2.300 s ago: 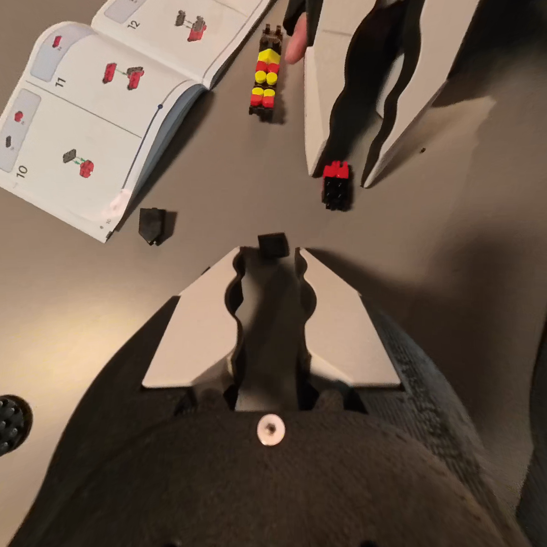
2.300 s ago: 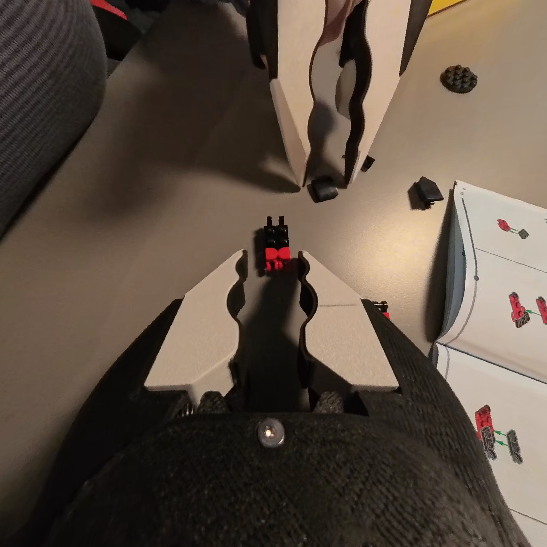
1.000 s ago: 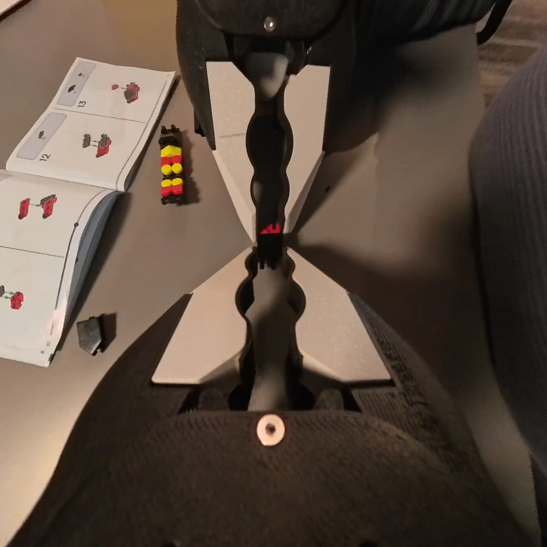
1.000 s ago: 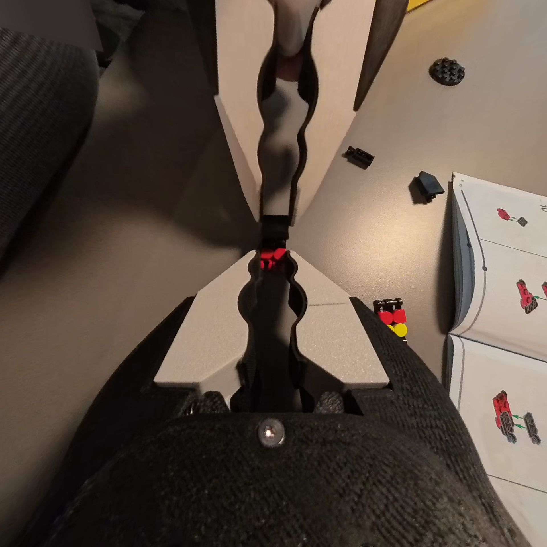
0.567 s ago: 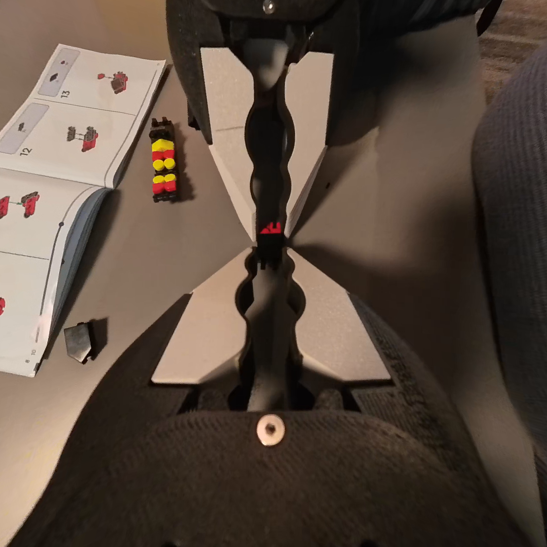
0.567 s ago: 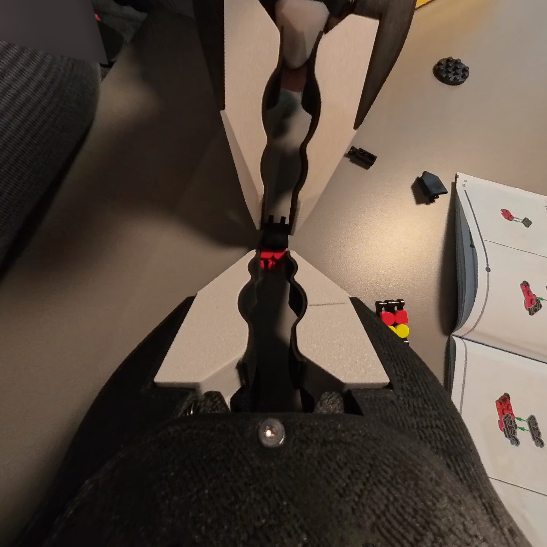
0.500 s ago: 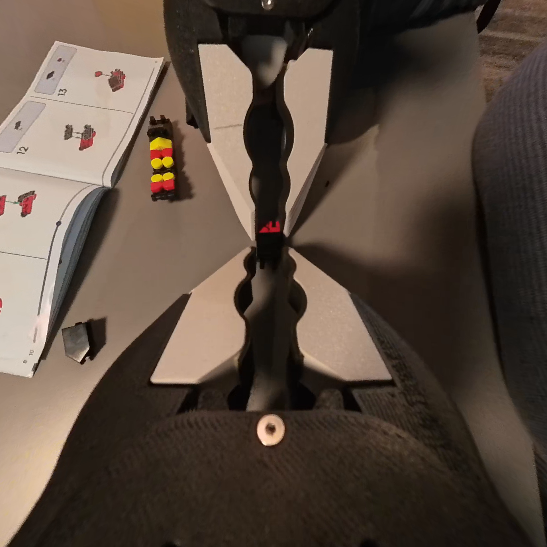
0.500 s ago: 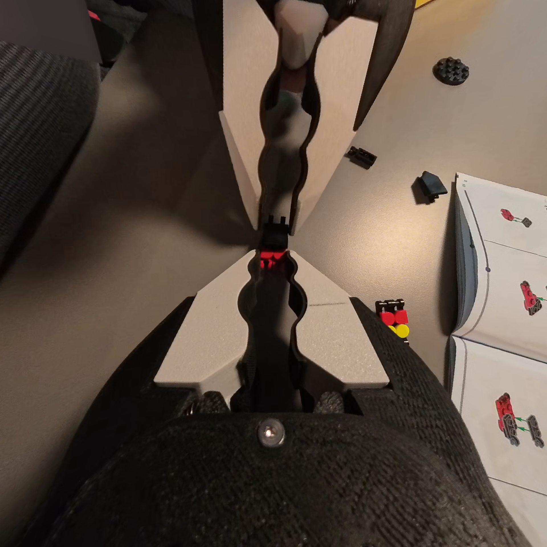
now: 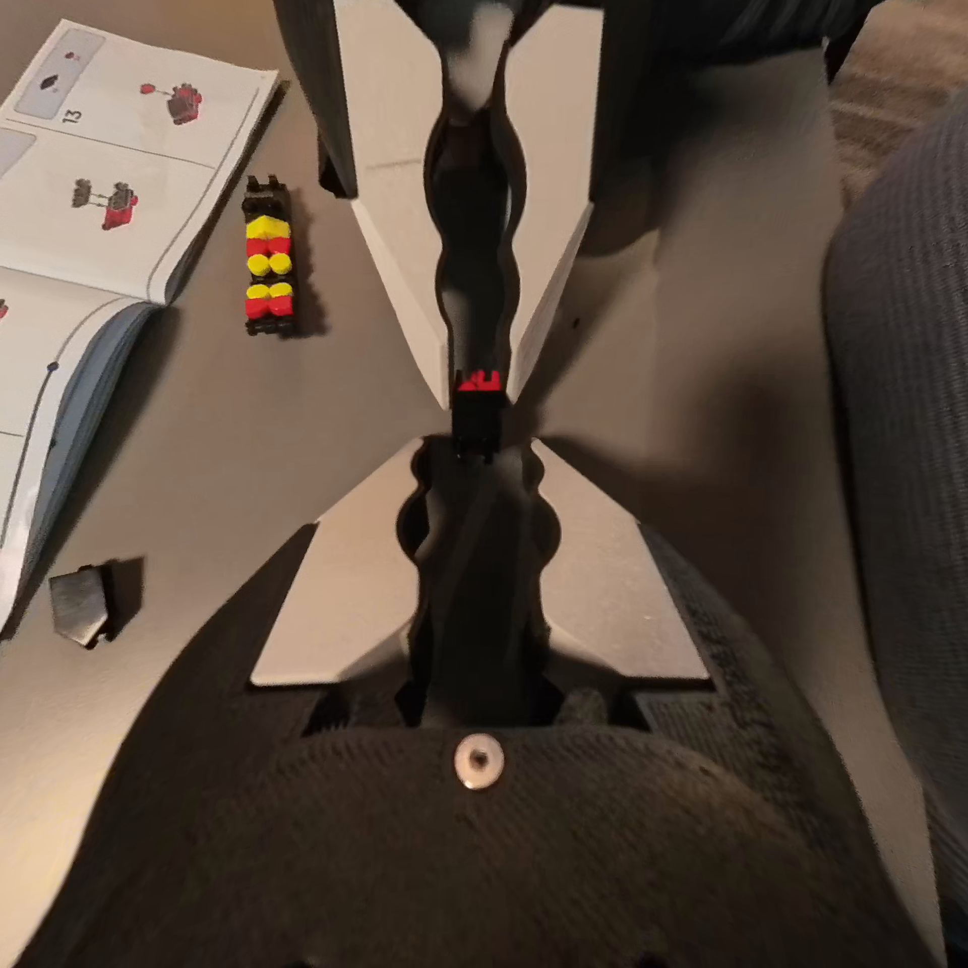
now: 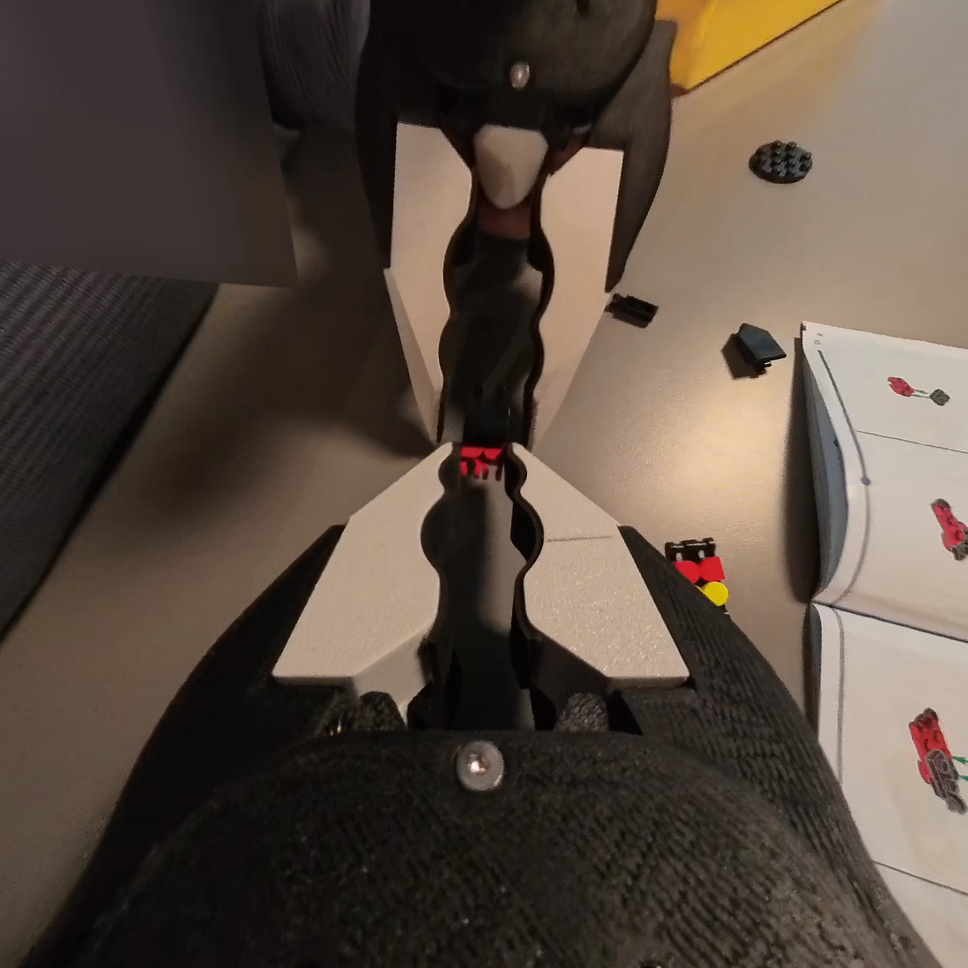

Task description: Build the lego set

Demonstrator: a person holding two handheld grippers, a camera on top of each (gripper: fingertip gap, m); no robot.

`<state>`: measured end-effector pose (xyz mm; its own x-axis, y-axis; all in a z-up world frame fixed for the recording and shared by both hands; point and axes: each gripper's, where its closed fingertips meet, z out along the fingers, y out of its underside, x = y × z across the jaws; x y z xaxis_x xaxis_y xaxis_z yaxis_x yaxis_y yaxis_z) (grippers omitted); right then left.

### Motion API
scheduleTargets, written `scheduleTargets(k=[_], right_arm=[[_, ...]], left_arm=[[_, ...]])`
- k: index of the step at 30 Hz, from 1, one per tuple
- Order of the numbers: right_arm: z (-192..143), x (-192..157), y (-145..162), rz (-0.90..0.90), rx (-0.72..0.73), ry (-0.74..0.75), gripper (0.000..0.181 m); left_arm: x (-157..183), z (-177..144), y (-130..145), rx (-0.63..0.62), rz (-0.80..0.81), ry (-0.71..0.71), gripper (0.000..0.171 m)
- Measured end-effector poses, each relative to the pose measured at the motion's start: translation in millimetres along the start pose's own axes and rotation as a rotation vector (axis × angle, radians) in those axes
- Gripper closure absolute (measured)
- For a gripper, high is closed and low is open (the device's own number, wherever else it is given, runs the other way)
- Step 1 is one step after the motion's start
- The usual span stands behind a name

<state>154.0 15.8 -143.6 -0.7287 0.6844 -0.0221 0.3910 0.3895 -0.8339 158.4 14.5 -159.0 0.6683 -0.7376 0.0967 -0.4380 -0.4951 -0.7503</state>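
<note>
My left gripper (image 9: 475,446) is shut on a small black brick (image 9: 475,419). My right gripper (image 10: 481,451) is shut on a red and black brick stack (image 10: 481,458). The two grippers meet tip to tip above the table, and the two pieces are pressed end to end. In the left wrist view the right gripper (image 9: 477,403) comes down from the top, with the red part (image 9: 479,380) showing between its fingers. In the right wrist view the left gripper (image 10: 484,437) comes down from the top with the black brick (image 10: 490,414).
A yellow, red and black brick assembly (image 9: 267,262) lies beside the open instruction booklet (image 9: 105,157). A black sloped piece (image 9: 81,610), a small black piece (image 10: 631,309) and a round black piece (image 10: 780,162) lie on the table. Grey fabric (image 9: 901,419) borders one side. Left and right tips are no more than a few centimetres apart.
Both grippers closed on their pieces on the table, lifted them and brought them tip to tip. In the last second they stay pressed together, and the view has drifted slightly.
</note>
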Motion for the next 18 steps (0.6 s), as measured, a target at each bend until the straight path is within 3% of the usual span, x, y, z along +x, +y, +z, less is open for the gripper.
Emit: scheduleTargets(k=[18], right_arm=[[-0.9,2.2,8.4,-0.066,-0.052,0.046,0.167]], left_arm=[[-4.6,-6.3,4.6,0.021,-0.031,-0.02,0.137]])
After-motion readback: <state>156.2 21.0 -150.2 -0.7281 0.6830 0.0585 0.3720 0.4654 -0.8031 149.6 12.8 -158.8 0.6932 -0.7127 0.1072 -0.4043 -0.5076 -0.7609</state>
